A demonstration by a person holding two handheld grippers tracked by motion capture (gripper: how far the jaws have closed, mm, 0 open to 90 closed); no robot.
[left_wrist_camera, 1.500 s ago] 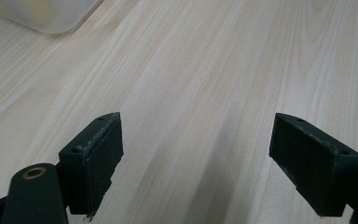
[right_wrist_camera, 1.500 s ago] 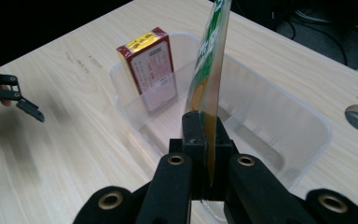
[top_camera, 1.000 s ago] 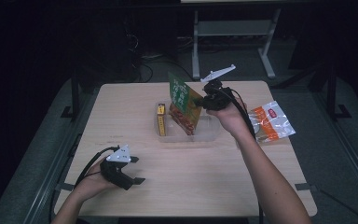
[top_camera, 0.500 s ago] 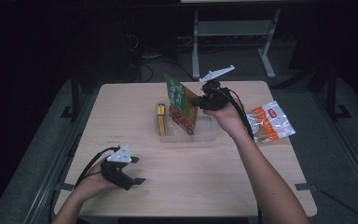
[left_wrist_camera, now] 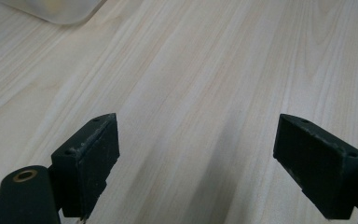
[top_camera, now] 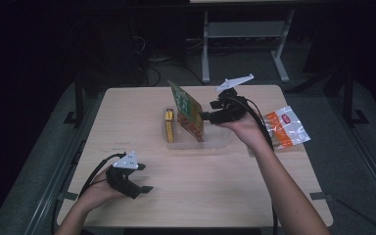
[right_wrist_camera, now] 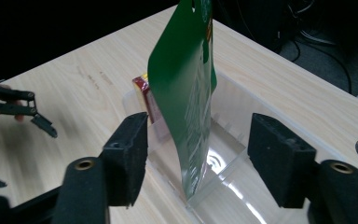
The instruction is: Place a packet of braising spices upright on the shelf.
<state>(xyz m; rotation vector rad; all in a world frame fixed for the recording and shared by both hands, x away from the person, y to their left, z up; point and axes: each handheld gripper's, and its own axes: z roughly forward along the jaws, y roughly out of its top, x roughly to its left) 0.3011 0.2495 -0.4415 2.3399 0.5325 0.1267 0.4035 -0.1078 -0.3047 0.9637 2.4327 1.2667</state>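
- Green flat snack packet stands upright in the clear plastic tub at mid-table, between the right gripper's spread jaws, which touch nothing.
- Near edge of the pale wooden table: the left gripper rests idle, jaws wide apart over bare wood.
- Mid-table: a yellow and red box stands in the tub just beside the packet; backing out straight and level should avoid tipping the packet.
- Far right: an orange and white crinkly bag lies apart.

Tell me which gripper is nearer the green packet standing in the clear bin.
Right. The right gripper is beside the green packet, open jaws either side of it. The left gripper rests open at the table's near edge.
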